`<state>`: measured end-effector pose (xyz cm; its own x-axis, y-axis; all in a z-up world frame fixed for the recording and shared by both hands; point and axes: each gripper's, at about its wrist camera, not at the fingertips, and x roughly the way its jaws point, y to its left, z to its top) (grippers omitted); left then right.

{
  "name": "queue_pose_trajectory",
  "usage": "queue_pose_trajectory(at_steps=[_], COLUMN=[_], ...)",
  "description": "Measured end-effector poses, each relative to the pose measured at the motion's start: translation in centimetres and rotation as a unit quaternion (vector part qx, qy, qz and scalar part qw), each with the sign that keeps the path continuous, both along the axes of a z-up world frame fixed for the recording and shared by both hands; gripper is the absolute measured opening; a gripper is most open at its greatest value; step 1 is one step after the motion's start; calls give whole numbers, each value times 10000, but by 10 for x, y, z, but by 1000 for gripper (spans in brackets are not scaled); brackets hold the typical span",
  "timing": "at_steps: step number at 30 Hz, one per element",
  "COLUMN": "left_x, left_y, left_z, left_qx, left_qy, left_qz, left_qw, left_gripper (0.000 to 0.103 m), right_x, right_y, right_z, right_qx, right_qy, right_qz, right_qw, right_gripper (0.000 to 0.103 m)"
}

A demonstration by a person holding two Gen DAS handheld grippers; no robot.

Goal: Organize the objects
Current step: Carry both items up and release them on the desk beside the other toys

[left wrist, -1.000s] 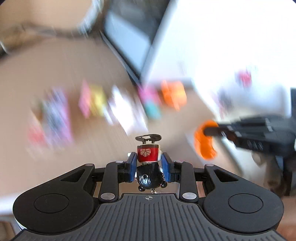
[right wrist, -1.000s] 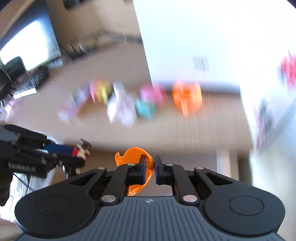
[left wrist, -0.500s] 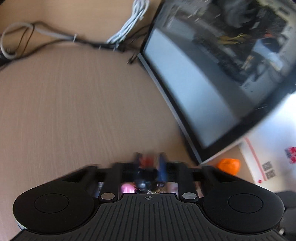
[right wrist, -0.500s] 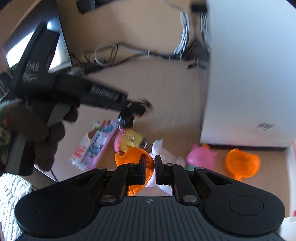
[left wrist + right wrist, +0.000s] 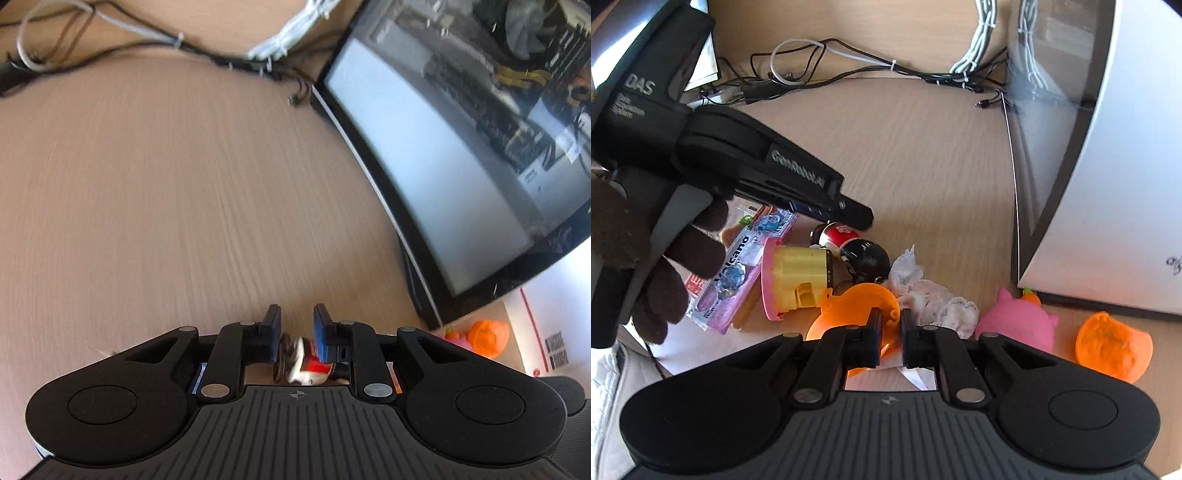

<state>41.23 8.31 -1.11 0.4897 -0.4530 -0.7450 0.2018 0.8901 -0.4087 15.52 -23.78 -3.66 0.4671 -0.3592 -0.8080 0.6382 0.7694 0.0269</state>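
In the left wrist view the small figure point(image 5: 306, 363) shows only as a red and white sliver between the blue pads, its lower part hidden behind the left gripper point(image 5: 297, 325) body at 6 o'clock. The pink toy point(image 5: 456, 338) at 4 o'clock is mostly hidden behind the gripper frame. The monitor point(image 5: 461, 155) is cut off by the edge at 2 o'clock, and its reflections are blurred.

In the right wrist view the orange cup point(image 5: 860, 314) is partly covered by the right gripper point(image 5: 888, 332) fingers. The snack packet point(image 5: 738, 269) at 9 o'clock lies partly behind the gloved hand point(image 5: 653, 266). The white box point(image 5: 1108, 184) runs off the edge at 3 o'clock.
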Motion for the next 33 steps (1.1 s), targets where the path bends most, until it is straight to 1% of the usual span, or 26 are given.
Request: queue_pose_trajectory(at_steps=[2, 4, 6, 9, 13, 14, 15, 17, 19, 21, 23, 28, 30, 33], left_x=[-9, -15, -23, -37, -63, -68, -75, -88, -99, -109, -120, -150, -162, -180], left_y=[5, 7, 7, 5, -1, -3, -4, -7, -9, -11, -17, -38, -50, -68], left_z=[11, 21, 32, 45, 59, 61, 64, 70, 75, 79, 82, 78, 72, 57], left_qx=[-27, -12, 62, 217, 414, 434, 439, 410, 279, 153, 9, -314, -342, -270], left_qy=[-231, -451, -653, -936, -1266, -1334, -1406, -1511, -1535, -1516, -1504, -1289, -1141, -918], left_qz=[39, 70, 115, 99, 60, 40, 19, -3, 4, 26, -88, -619, -914, -1353], left_qw=[9997, 9990, 9978, 9953, 9911, 9901, 9891, 9877, 9878, 9883, 9886, 9892, 9887, 9862], left_gripper=[21, 21, 21, 21, 21, 21, 21, 21, 21, 21, 21, 21, 21, 21], right_x=[2, 1, -3, -13, -32, -38, -45, -58, -72, -84, -99, -133, -142, -161], right_y=[-1, -1, 2, 6, 8, 9, 10, 12, 13, 13, 16, 23, 26, 32], right_z=[0, 4, 10, 24, 42, 46, 49, 55, 58, 59, 58, 43, 35, 24], right_qx=[-40, -60, -146, -287, -418, -433, -444, -475, -495, -552, -573, -383, -316, -169], right_qy=[34, 13, -63, -196, -356, -376, -407, -412, -408, -305, -164, 131, 292, 501], right_qz=[3, -10, -2, -6, -132, -156, -219, -327, -445, -509, -531, -705, -738, -807], right_qw=[10000, 10000, 9999, 9994, 9984, 9982, 9979, 9975, 9970, 9967, 9968, 9967, 9963, 9953], right_gripper=[13, 19, 32, 42, 49, 52, 54, 54, 56, 58, 59, 60, 61, 61])
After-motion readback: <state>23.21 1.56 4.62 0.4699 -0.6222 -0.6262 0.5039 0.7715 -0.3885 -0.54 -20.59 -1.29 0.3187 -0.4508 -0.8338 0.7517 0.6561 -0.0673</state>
